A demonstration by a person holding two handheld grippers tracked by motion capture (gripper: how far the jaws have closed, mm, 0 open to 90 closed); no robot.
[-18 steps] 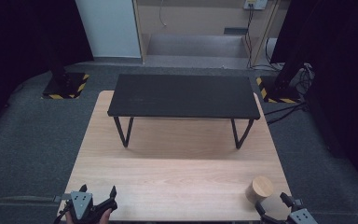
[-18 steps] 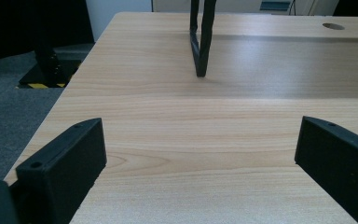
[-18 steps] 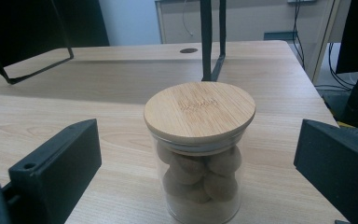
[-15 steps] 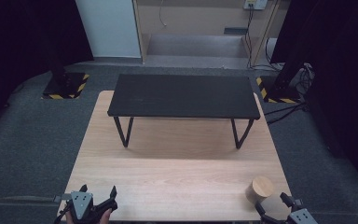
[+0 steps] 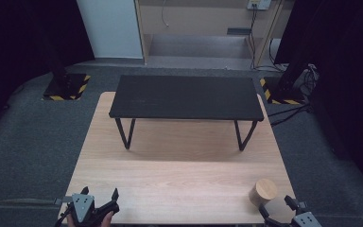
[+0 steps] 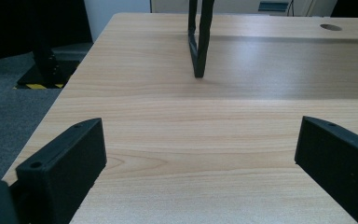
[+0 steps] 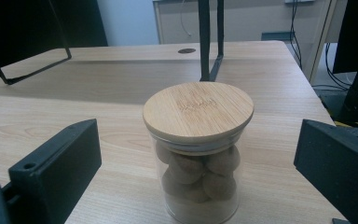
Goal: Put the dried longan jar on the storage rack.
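Observation:
A glass jar [image 5: 263, 191] with a round wooden lid [image 7: 198, 110] stands upright near the front right corner of the wooden table [image 5: 184, 175]. Brown rounded pieces [image 7: 200, 175] show through its glass. My right gripper [image 5: 282, 212] sits just in front of the jar at the table's front edge, open, its jaws wide on either side without touching it [image 7: 200, 179]. At the front left corner a hand holds my left gripper [image 5: 99, 196], open, with bare table between its jaws [image 6: 200, 161].
A low black bench [image 5: 185, 97] on thin black legs [image 6: 198, 39] stands across the far half of the table. A round cable hole [image 6: 331, 27] lies in the tabletop beyond it. Grey carpet and dark stands with striped bases [image 5: 66, 87] surround the table.

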